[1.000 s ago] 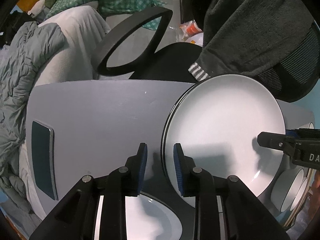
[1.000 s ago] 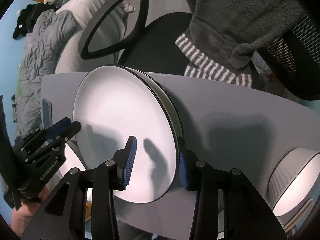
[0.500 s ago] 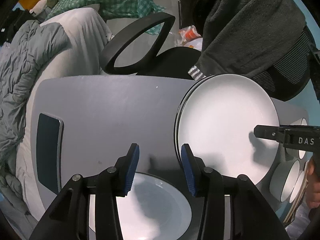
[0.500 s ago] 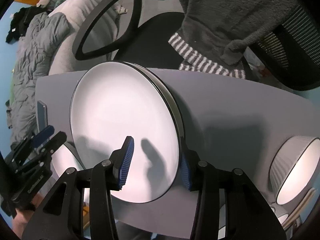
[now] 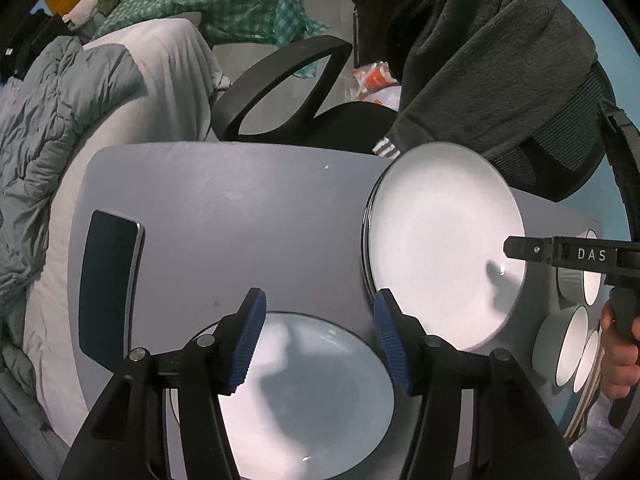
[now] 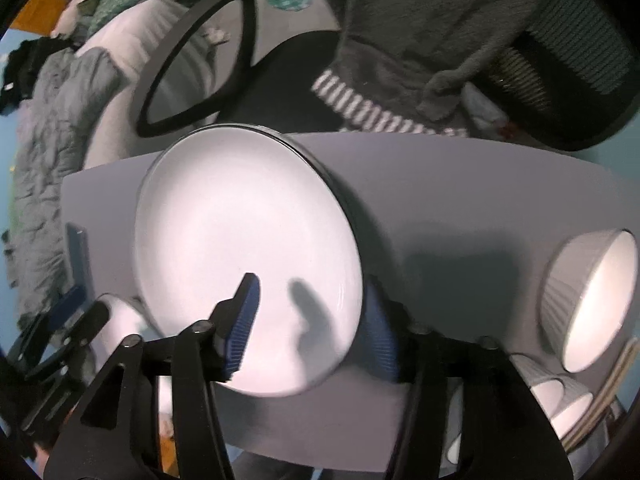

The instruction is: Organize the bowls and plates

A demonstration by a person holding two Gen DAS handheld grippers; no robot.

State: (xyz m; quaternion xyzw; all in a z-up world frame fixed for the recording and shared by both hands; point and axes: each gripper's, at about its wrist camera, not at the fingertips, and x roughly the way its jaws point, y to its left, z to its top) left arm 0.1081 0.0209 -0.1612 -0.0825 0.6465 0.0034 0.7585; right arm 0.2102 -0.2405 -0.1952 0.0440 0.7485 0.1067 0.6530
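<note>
A stack of white plates (image 5: 444,248) (image 6: 240,248) with dark rims lies flat on the grey table (image 5: 240,220). My right gripper (image 6: 310,296) straddles the stack's near right rim. Its jaws are opening, and the blue pads (image 6: 246,300) stand clear of the rim. Its black tip (image 5: 520,248) reaches over the stack from the right. My left gripper (image 5: 320,312) hangs left of the stack, jaws opening with nothing between them. Another white plate (image 5: 304,392) lies on the table just below it. My left gripper (image 6: 72,320) also shows at the lower left of the right wrist view.
Ribbed white bowls (image 5: 572,344) (image 6: 588,300) stand at the table's right end. A dark phone (image 5: 108,280) lies at the left. A black office chair (image 5: 280,92) draped with a grey garment (image 5: 480,60) stands behind the table, and a bed (image 5: 60,120) is at the left.
My left gripper drew back from the stack's left rim and rose, its jaws spreading; the second plate came into view below it. My right gripper's jaws widened around the stack's rim.
</note>
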